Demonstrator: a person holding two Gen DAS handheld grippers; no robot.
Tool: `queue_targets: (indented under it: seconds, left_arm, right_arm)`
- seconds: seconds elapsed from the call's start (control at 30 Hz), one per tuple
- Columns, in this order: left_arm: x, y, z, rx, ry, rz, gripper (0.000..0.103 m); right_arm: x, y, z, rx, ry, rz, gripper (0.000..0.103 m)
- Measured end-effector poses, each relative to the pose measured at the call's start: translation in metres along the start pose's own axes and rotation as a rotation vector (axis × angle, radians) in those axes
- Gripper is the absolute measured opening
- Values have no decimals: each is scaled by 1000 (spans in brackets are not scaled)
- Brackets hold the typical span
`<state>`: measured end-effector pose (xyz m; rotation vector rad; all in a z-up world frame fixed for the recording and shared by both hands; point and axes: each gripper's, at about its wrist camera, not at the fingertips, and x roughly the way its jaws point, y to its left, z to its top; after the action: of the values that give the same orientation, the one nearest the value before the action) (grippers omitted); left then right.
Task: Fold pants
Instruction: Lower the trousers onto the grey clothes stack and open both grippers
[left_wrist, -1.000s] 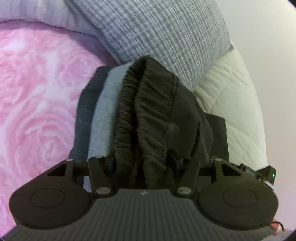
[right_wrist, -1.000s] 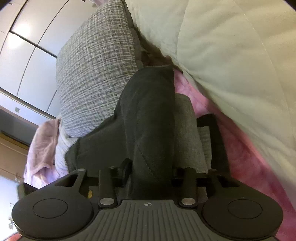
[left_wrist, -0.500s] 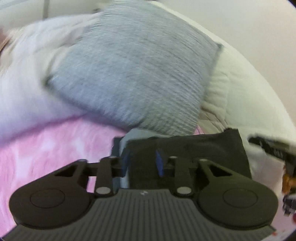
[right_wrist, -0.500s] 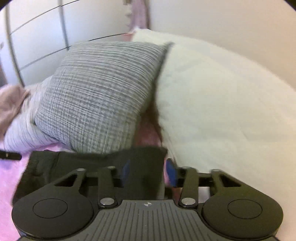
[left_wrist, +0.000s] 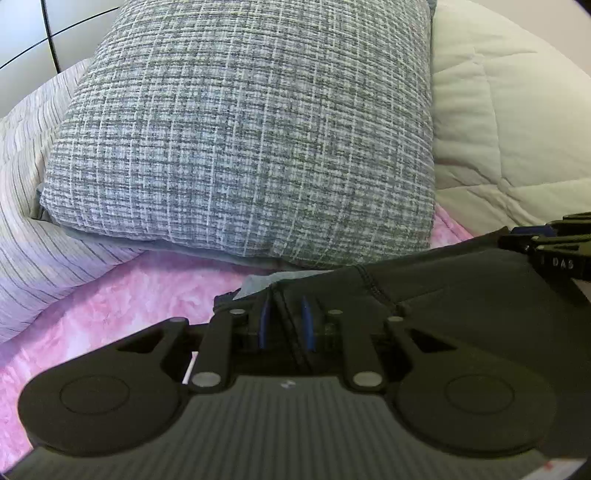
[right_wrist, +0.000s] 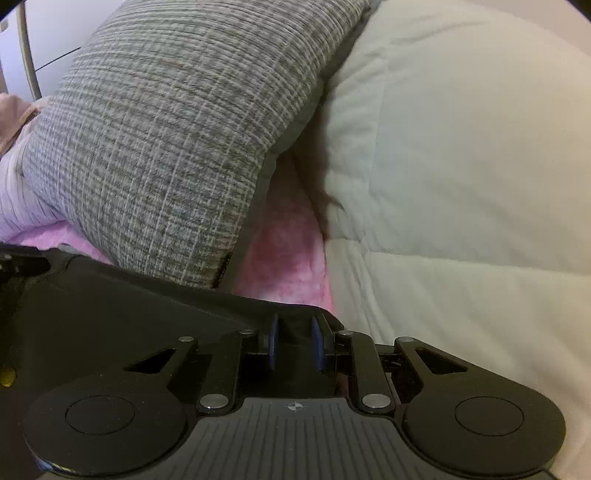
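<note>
The dark pants (left_wrist: 443, 291) lie as a flat folded band low over the pink blanket (left_wrist: 147, 295), just in front of the grey pillow. My left gripper (left_wrist: 285, 325) is shut on the band's left end, where a stitched seam runs between the blue pads (left_wrist: 264, 325). My right gripper (right_wrist: 295, 343) is shut on the right end of the pants (right_wrist: 129, 306), with dark cloth filling the gap between its pads (right_wrist: 317, 343). Each view shows the other gripper at its edge: the right gripper (left_wrist: 554, 251) and the left gripper (right_wrist: 18, 258).
A grey woven pillow (left_wrist: 258, 140) stands right behind the pants. A cream quilted comforter (right_wrist: 461, 166) bulges to the right and a striped pillow (left_wrist: 33, 221) lies to the left. A light grey folded garment (left_wrist: 266, 282) peeks out under the pants.
Both grippers have swung from looking down at the hanging, bunched pants to looking level at the pillow. The pants now lie flat between them, and the fingers stand closer together.
</note>
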<state>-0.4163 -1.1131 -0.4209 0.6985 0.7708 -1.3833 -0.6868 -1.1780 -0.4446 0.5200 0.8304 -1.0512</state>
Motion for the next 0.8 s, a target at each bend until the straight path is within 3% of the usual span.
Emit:
queue_targets:
  seconds: [0.2,0.43,0.53,0.63,0.8]
  left_arm:
    - [-63,11,-8,-109,8,-41,23]
    - [-128,-9,-59,-112,42,-66,26]
    - [-116,-20,-73,-129,84,-72,26]
    - [-100,-27,-84,-119,105,-26,26]
    - [-98,-31,-80,-109,121,5,28]
  right_arm:
    - [-80,-1,-7,93,-42,8,17]
    - [-167,30,-70,92,-11,103,20]
    - [-159,57,-89,51,36,110,20]
    - [-131,73,-104,-1,91,43,20]
    - [-127,78,-98,-2,130,26,22]
